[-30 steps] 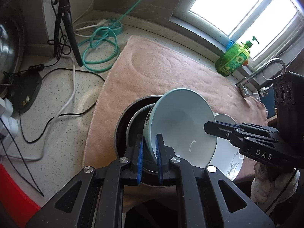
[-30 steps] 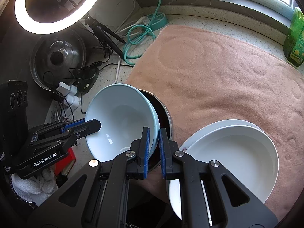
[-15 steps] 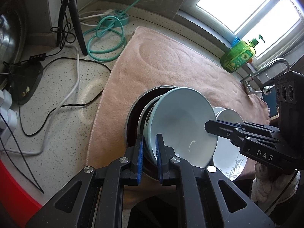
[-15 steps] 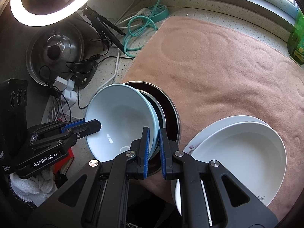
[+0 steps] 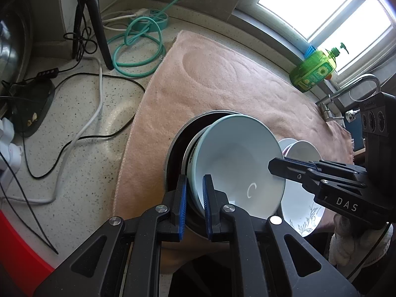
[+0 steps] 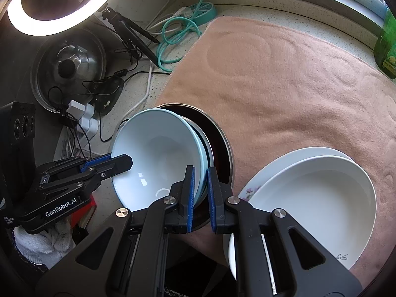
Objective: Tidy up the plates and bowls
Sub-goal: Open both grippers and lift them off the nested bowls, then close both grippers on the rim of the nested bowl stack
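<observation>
speckled counter [image 5: 81,123] is lying under a pink towel [image 5: 222,81] below a bright window. both grippers are clamping the rim of one pale blue bowl [image 5: 237,163], tilted over a dark metal bowl [image 6: 220,143] on the towel: the left gripper [image 5: 194,193], with "genrobot.ai" showing on it in the right view, and the right gripper [image 6: 200,185], reading "das" in the left view. white plates [image 6: 314,193] are sitting beside them on the towel.
</observation>
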Action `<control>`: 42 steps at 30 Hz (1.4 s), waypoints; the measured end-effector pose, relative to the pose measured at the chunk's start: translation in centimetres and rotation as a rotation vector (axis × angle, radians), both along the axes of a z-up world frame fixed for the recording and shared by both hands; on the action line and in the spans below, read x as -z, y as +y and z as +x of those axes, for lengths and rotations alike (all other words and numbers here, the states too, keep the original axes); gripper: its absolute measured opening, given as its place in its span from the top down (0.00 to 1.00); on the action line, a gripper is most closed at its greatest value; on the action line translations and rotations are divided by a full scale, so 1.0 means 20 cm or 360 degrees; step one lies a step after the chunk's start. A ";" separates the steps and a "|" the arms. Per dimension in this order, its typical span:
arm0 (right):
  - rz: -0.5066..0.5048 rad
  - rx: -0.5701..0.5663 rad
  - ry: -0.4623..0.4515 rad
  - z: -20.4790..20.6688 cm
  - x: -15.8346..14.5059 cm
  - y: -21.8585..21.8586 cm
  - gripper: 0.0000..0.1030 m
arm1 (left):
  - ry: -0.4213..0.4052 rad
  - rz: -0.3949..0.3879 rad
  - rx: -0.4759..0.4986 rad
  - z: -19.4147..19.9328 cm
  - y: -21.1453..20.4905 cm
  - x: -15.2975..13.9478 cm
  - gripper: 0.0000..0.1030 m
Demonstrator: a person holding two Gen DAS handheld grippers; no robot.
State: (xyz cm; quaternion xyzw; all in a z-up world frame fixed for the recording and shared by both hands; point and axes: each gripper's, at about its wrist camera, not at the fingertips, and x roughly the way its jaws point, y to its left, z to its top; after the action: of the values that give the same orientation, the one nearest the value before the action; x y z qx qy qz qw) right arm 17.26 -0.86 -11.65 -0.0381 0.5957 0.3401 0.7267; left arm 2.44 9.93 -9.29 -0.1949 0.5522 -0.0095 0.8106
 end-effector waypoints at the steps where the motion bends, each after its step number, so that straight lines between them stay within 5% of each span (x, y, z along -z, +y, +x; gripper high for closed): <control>1: -0.0001 0.0000 0.0003 0.00 0.00 0.00 0.90 | 0.0002 -0.0001 0.0001 0.00 0.00 0.00 0.90; 9: -0.0010 -0.0009 -0.0007 0.00 0.01 0.00 0.90 | -0.0003 0.0009 0.0015 0.01 -0.01 0.01 0.86; 11: 0.0008 -0.0020 -0.0032 -0.01 -0.01 0.00 0.80 | -0.0021 0.0011 0.0012 0.00 0.00 0.00 0.85; 14: 0.0050 -0.0011 -0.0114 -0.02 -0.07 -0.02 0.45 | -0.0060 0.0004 -0.0019 -0.01 0.03 -0.02 0.60; 17: 0.0067 -0.0011 -0.0200 -0.04 -0.13 -0.05 0.41 | -0.0104 -0.0013 -0.0048 -0.04 0.06 -0.05 0.55; 19: 0.0095 -0.0003 -0.0242 -0.05 -0.17 -0.07 0.33 | -0.0142 -0.0032 -0.0069 -0.06 0.08 -0.07 0.38; 23: 0.0121 0.0043 -0.0317 -0.06 -0.21 -0.12 0.19 | -0.0177 -0.0113 -0.0107 -0.10 0.11 -0.09 0.20; 28: 0.0132 0.0109 -0.0440 -0.08 -0.25 -0.20 0.05 | -0.0079 0.0031 -0.0186 -0.14 0.14 -0.08 0.19; 34: 0.0114 0.0141 -0.0510 -0.09 -0.26 -0.25 0.04 | -0.0028 0.0220 -0.0176 -0.20 0.12 -0.03 0.19; 42: 0.0011 0.0140 -0.0523 -0.10 -0.24 -0.27 0.04 | -0.0040 0.0133 -0.0323 -0.27 0.17 0.02 0.19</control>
State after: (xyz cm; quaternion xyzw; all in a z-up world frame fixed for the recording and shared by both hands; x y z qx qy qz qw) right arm 15.24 -6.26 -6.94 -0.0646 0.4686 0.2993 0.8286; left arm -2.98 13.38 -9.63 -0.2157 0.5194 0.0931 0.8216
